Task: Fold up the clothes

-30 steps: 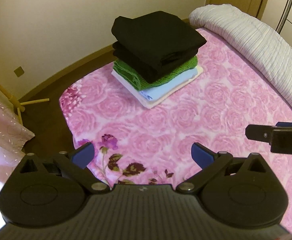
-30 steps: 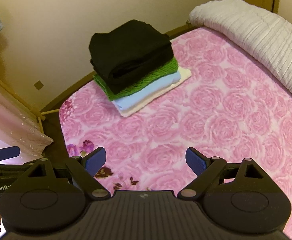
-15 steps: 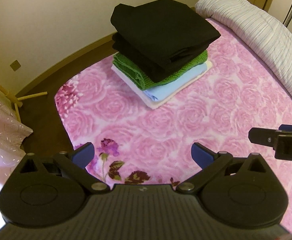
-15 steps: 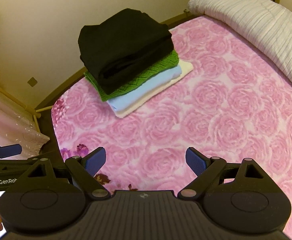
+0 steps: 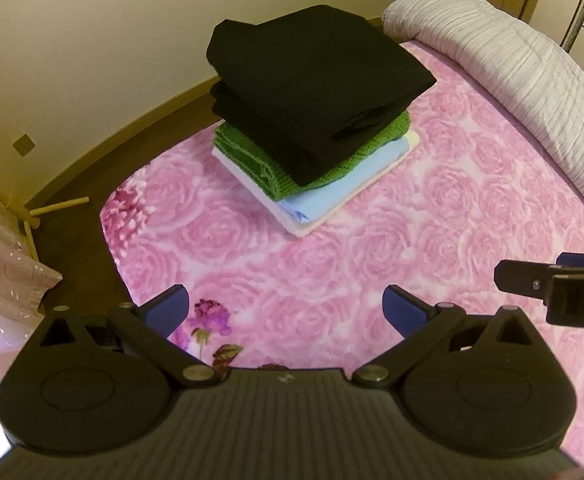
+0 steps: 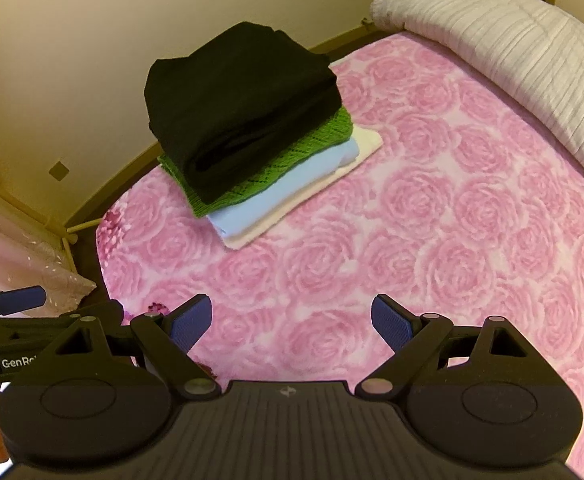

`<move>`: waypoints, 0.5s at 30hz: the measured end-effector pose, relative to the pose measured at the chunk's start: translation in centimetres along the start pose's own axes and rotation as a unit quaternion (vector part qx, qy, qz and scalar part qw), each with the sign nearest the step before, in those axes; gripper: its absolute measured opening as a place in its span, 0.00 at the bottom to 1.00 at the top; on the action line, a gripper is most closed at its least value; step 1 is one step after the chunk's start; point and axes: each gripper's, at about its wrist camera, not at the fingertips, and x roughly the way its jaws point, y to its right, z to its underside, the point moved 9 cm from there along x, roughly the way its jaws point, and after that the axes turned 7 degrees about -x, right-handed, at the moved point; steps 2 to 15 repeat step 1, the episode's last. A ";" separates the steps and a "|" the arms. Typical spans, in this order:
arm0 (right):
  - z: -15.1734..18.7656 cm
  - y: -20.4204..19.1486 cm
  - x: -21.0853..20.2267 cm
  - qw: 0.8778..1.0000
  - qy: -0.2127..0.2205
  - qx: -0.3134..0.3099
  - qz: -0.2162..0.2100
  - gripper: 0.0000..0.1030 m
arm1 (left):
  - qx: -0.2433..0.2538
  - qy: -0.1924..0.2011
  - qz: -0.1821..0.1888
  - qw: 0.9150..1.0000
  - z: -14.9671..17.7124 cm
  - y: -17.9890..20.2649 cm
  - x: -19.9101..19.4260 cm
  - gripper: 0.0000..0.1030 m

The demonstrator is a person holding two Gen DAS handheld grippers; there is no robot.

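Nearest the cameras, the left tool (image 5: 286, 310) is seen released, its blue pads (image 5: 170, 309) spread wide with nothing between them, held above the near edge of the bed (image 5: 431, 240). The right tool (image 6: 292, 322) is likewise held released and empty, its blue pads (image 6: 391, 322) set well apart over the pink rose-patterned cover. In the left wrist view, part of the right tool is caught at the right border; in the right wrist view, part of the left tool is caught at the left border, so the two are held side by side.

Just ahead of the left tool, a darker purple flower print (image 5: 208, 320) is shown on the cover near the bed's corner.

Farther on, a stack of folded clothes (image 5: 315, 120) is placed on the bed, toward its far left corner and well apart from both tools. A cream piece (image 6: 365, 146) is laid at the bottom, a light blue piece (image 6: 292, 188) on it, then a green knit (image 6: 323, 136), and a folded black garment (image 6: 236, 96) on top.

Beyond, to the right, a rolled white ribbed quilt (image 6: 511, 52) is laid along the bed's far side. Behind the stack, a cream wall (image 5: 112, 40) and brown floor (image 5: 80, 216) are seen.
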 end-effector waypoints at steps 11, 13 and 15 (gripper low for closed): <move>0.0 0.0 -0.1 1.000 0.001 0.001 0.000 0.87 | 0.001 0.002 0.001 1.000 0.0 0.1 -0.1 0.99; 0.0 0.0 -0.1 1.000 0.001 0.001 0.000 0.87 | 0.001 0.002 0.001 1.000 0.0 0.1 -0.1 0.99; 0.0 0.0 -0.1 1.000 0.001 0.001 0.000 0.87 | 0.001 0.002 0.001 1.000 0.0 0.1 -0.1 0.99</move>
